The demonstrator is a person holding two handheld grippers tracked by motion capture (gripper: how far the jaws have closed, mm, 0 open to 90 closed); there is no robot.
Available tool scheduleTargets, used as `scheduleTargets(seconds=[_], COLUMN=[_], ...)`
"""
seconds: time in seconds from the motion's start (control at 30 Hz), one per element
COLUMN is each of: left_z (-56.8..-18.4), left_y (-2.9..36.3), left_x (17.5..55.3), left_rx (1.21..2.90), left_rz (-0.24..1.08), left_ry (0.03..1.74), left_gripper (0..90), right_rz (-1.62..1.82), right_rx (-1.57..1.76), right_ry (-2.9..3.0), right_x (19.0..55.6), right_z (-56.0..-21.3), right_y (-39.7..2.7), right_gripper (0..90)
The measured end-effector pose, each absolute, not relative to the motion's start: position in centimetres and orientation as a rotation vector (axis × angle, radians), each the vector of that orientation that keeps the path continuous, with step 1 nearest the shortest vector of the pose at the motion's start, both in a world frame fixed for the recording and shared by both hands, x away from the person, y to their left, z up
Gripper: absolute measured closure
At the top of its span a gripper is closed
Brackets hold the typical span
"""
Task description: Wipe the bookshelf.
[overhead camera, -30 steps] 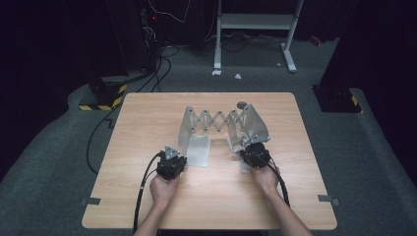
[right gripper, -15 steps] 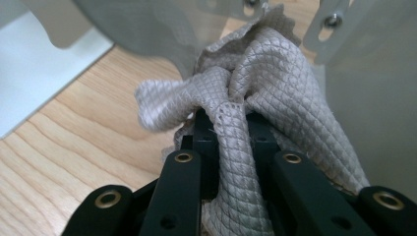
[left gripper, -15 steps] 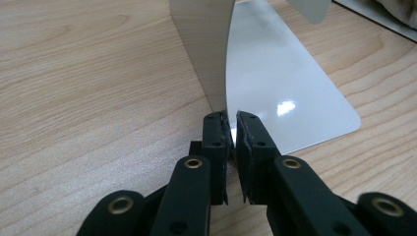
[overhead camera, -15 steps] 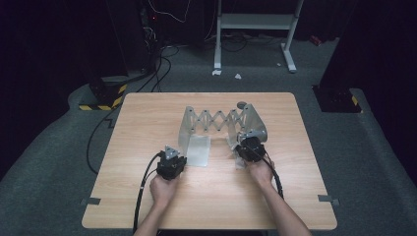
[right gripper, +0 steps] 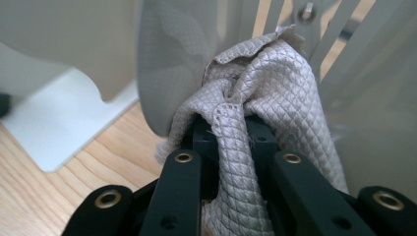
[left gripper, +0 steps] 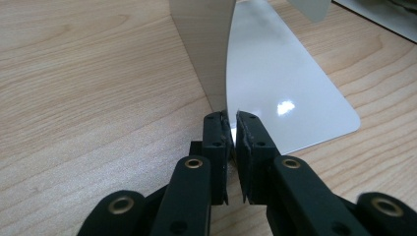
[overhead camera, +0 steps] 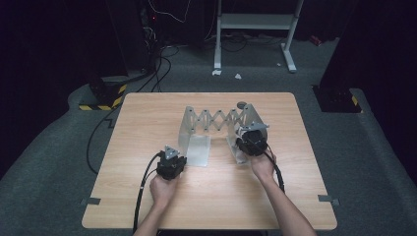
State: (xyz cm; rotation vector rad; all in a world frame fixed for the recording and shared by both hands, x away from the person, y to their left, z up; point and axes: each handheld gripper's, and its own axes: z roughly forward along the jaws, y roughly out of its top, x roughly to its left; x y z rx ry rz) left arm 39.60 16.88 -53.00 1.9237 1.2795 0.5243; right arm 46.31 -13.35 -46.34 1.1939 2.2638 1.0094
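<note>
An expanding metal rack (overhead camera: pixel 220 122), with 2 bent end plates joined by a scissor lattice, stands at the middle of the wooden surface (overhead camera: pixel 147 118) and serves as the landmark. The left hand-held gripper (left gripper: pixel 233 129) sits at the near left corner of the rack, its jaws together on the thin upright edge of the left end plate (left gripper: pixel 275 88), just where the plate curves down into its flat foot. The right hand-held gripper (right gripper: pixel 231 130) is at the rack's near right end, clamped on a bunched cleaning cloth (right gripper: pixel 275 88) that is pressed against the right end plate (overhead camera: pixel 255 118). Likely risks, judged from this pose: the left grip is narrow and on smooth metal, so a hard wipe could twist the plate out of the jaws; a push along the lattice (overhead camera: pixel 221 119) could fold or stretch the rack; loose cloth could snag on the lattice rivets. Materials: the plates are matt grey sheet with rounded corners and a glossy highlight; the cloth is pale grey-beige with a fine diamond weave and a stitched hem; the surface is light wood grain; the jaws are black with brass-coloured rivets.
</note>
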Motion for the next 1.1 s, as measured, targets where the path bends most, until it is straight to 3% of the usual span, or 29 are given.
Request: scheduleTargets(seconds=[0.47, 1.1], left_z=[-53.0, -53.0], left_y=[16.9, 16.9], left_x=[39.6, 39.6], left_rx=[1.924, 1.922], left_rz=[0.524, 0.521], left_ry=[1.280, 1.282], left_gripper=[82.6, 82.6], right_rz=[1.108, 1.134], right_rx=[1.138, 1.147], right_ry=[2.215, 2.202], right_x=[46.3, 47.1], right_z=[-41.5, -40.5], right_y=[-13.7, -13.4], right_gripper=[79.9, 79.8])
